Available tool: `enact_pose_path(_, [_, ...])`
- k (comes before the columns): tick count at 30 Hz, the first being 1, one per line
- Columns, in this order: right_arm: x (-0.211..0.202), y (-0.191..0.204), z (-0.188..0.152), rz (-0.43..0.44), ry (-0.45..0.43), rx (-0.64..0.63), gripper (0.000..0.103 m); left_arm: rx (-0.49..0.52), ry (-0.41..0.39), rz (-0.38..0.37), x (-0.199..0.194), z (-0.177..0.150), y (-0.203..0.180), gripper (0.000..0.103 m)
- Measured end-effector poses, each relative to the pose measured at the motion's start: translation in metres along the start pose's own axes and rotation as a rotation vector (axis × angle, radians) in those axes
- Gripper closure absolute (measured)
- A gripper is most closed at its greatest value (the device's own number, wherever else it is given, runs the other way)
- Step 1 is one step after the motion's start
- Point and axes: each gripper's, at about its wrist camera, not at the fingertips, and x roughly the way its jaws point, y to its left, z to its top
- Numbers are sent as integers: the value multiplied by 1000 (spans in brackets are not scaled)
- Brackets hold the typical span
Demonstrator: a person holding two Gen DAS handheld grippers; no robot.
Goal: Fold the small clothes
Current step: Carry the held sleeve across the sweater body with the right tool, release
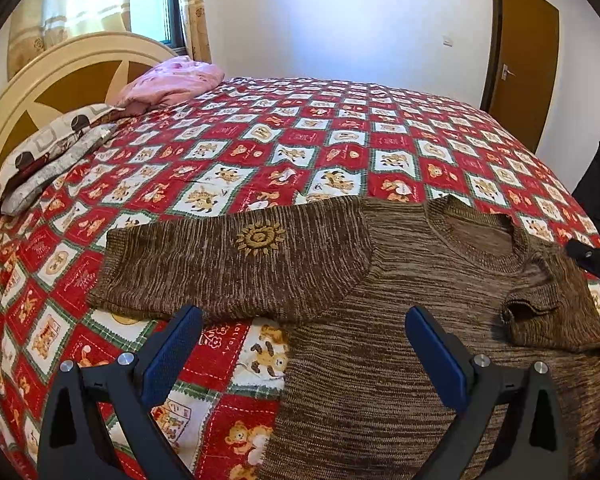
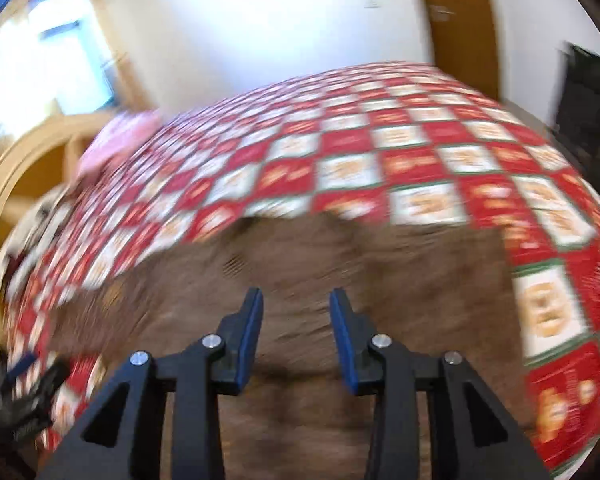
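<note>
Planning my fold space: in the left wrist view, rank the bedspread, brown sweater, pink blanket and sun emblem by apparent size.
1. Bedspread
2. Brown sweater, though nearness to the camera enlarges it
3. Pink blanket, farther off, so unsure
4. Sun emblem

The bed (image 1: 340,128), covered by a red-and-white checked quilt (image 1: 400,148), carries a brown knitted sweater (image 1: 380,340) at its near edge and pillows (image 1: 56,148) with pink folded bedding (image 1: 172,80) at its headboard end.
</note>
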Motion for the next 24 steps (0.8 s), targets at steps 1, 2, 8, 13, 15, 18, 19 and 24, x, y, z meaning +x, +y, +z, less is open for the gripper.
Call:
enact_pose_path(1, [2, -11, 4, -37, 4, 25, 72, -5, 4, -3, 1, 0, 1, 1])
enact_pose_path(2, [7, -19, 5, -90, 21, 31, 81, -7, 7, -6, 2, 0, 2, 1])
enact_pose_path(8, [50, -11, -11, -187, 166, -20, 84, 11, -9, 29, 2, -1, 8, 1])
enact_pose_path(13, [74, 28, -12, -87, 220, -80, 84, -24, -24, 84, 5, 3, 32, 1])
enact_pose_path(15, [79, 30, -2, 79, 228, -23, 81, -45, -22, 79, 6, 4, 43, 1])
enact_pose_path(18, [70, 16, 6, 323, 178, 138, 81, -63, -32, 82, 6, 5, 61, 1])
enact_pose_path(19, [63, 15, 7, 289, 150, 125, 80, -69, -35, 94, 8, 4, 68, 1])
enact_pose_path(24, [54, 25, -14, 105, 151, -25, 80, -124, -3, 199, 22, -2, 105, 1])
